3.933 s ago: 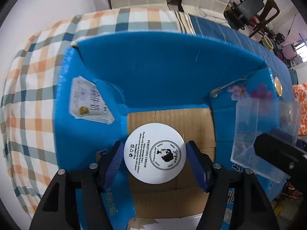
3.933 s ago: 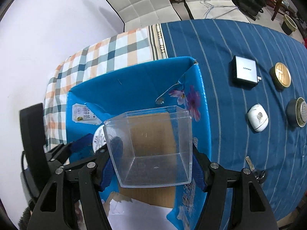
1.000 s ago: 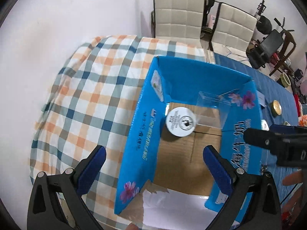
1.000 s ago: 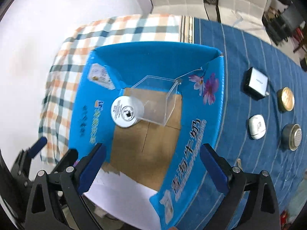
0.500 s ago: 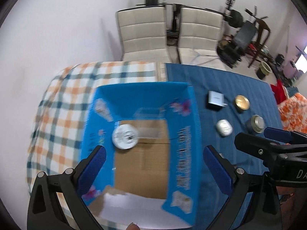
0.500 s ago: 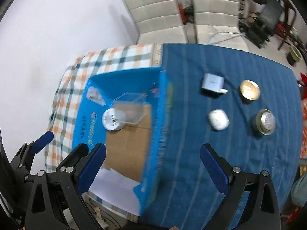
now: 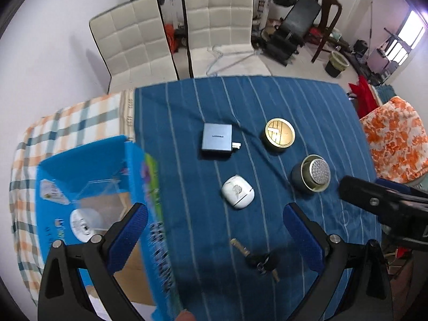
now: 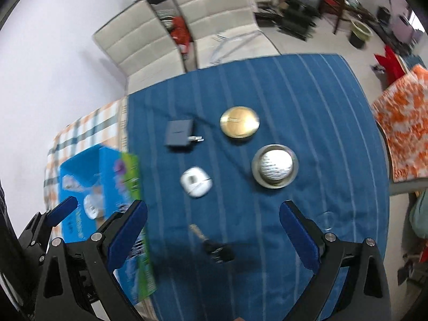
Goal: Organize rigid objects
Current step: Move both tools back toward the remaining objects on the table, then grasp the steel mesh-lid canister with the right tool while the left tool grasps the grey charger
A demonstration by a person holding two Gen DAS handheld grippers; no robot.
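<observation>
With both the left gripper (image 7: 214, 230) and right gripper (image 8: 212, 227) spread wide and empty, we judge the white earbud case (image 7: 237, 191), on the blue tablecloth (image 7: 294, 101), light, slick, best pinched across its flatter sides.

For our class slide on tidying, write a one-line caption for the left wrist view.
Open left gripper above keys, earbud case and charger beside the blue box.

White wall (image 7: 53, 21), two cream chairs (image 7: 171, 40) — weight bench (image 7: 291, 26), bright window (image 7: 409, 40)
</observation>
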